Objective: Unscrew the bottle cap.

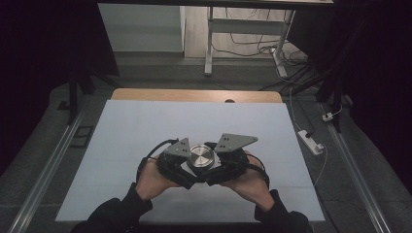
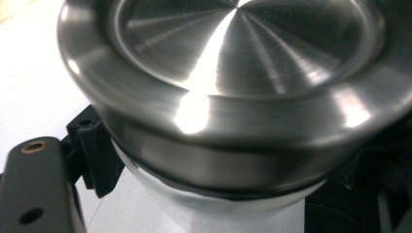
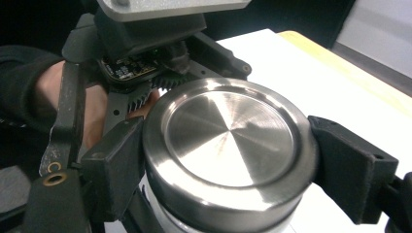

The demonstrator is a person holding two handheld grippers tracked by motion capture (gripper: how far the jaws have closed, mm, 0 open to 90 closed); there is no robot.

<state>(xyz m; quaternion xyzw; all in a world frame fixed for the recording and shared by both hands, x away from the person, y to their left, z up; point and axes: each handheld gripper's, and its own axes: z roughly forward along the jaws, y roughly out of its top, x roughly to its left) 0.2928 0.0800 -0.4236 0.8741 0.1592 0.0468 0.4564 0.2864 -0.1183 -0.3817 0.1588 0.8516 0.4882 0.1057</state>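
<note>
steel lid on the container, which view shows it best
The right gripper view: the whole round steel lid shows sharply, with the right gripper shut on its rim. The left gripper view has the lid too close, cropped and blurred. The high view shows it small, between both grippers.

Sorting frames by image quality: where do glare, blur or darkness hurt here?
High view: dim, dark surroundings, only the white table lit. Left gripper view: metal lid very close, soft, with bright glare streaks. Right gripper view: lid fairly sharp between the right gripper jaws, mild radial sheen.
</note>
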